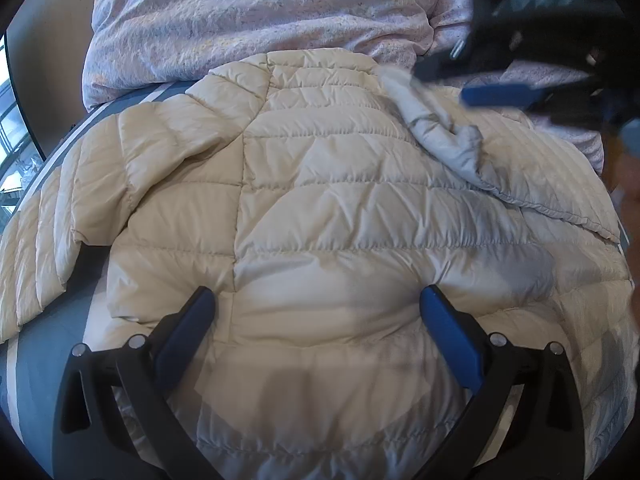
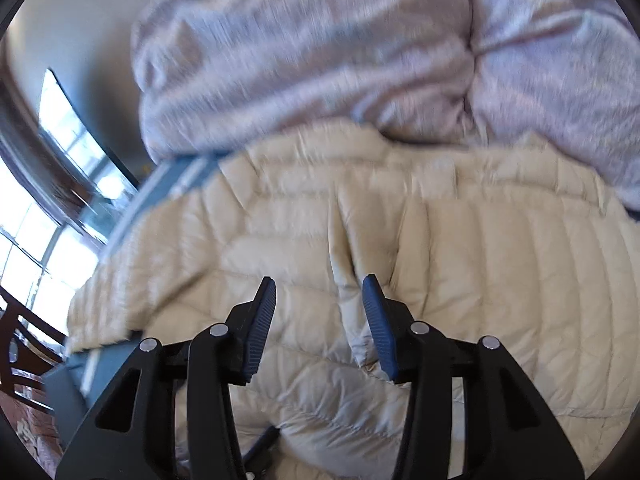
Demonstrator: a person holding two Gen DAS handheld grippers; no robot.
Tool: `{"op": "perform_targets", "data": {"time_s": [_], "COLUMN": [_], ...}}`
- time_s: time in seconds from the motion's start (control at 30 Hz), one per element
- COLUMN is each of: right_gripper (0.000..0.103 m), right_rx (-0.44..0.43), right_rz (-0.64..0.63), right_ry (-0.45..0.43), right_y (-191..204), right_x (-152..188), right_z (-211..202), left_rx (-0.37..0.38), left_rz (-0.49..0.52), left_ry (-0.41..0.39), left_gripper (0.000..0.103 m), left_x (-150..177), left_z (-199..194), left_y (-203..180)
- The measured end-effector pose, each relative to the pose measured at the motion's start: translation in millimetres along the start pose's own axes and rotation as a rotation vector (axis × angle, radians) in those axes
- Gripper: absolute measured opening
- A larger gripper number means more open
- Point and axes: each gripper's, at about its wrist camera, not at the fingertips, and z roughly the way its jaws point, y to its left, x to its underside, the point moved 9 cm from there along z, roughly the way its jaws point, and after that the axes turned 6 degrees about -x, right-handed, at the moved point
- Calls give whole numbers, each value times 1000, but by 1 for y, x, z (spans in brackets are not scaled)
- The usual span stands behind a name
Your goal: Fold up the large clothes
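Note:
A cream quilted down jacket [image 1: 320,208] lies spread over a grey-blue bed surface; it also fills the right wrist view [image 2: 460,248]. My left gripper [image 1: 318,300] is open, jaws wide apart, low over the jacket's near part. My right gripper [image 2: 319,290] is open above the jacket, a raised fold of fabric [image 2: 352,276] just beyond its fingertips. In the left wrist view the right gripper [image 1: 452,80] shows blurred at the upper right, over a lifted sleeve [image 1: 436,120] that hangs loose beneath it, with no grip visible.
A bunched lilac duvet [image 1: 260,20] lies behind the jacket, also in the right wrist view [image 2: 320,60]. The striped grey-blue bed cover [image 1: 48,360] shows at the left. A window [image 2: 36,216] and dark wooden chair [image 2: 24,344] stand left of the bed.

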Motion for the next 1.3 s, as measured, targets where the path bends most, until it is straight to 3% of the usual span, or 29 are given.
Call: {"op": "perform_targets", "data": {"time_s": [0.07, 0.13, 0.27, 0.37, 0.47, 0.53, 0.77, 0.9, 1.17, 1.3], "right_gripper": [47, 47, 47, 49, 60, 60, 76, 80, 86, 86], "right_rx": [7, 78, 274, 296, 285, 285, 365, 426, 407, 399], "right_rz": [-2, -2, 53, 86, 104, 91, 54, 9, 13, 15], "right_ry": [-61, -94, -57, -18, -2, -1, 67, 50, 33, 26], "right_y": [-4, -21, -75, -87, -83, -76, -68, -66, -69, -70], "right_x": [-7, -10, 6, 17, 21, 24, 39, 42, 43, 43], "right_z": [-21, -32, -23, -8, 7, 16, 53, 56, 55, 56], "left_rx": [4, 9, 12, -19, -71, -109, -225, -266, -385, -407], "left_rz": [-4, -9, -32, -46, -61, -68, -155, -230, -423, -485], "left_ry": [-2, -5, -14, -23, -40, -44, 29, 46, 108, 146], "left_gripper": [101, 101, 101, 101, 101, 101, 101, 101, 101, 91], "left_x": [0, -1, -1, -3, -3, -3, 13, 23, 58, 76], "left_z": [0, -1, -4, -14, -27, -34, -47, -61, -87, -88], "left_y": [0, 1, 5, 16, 36, 53, 137, 191, 309, 340]}}
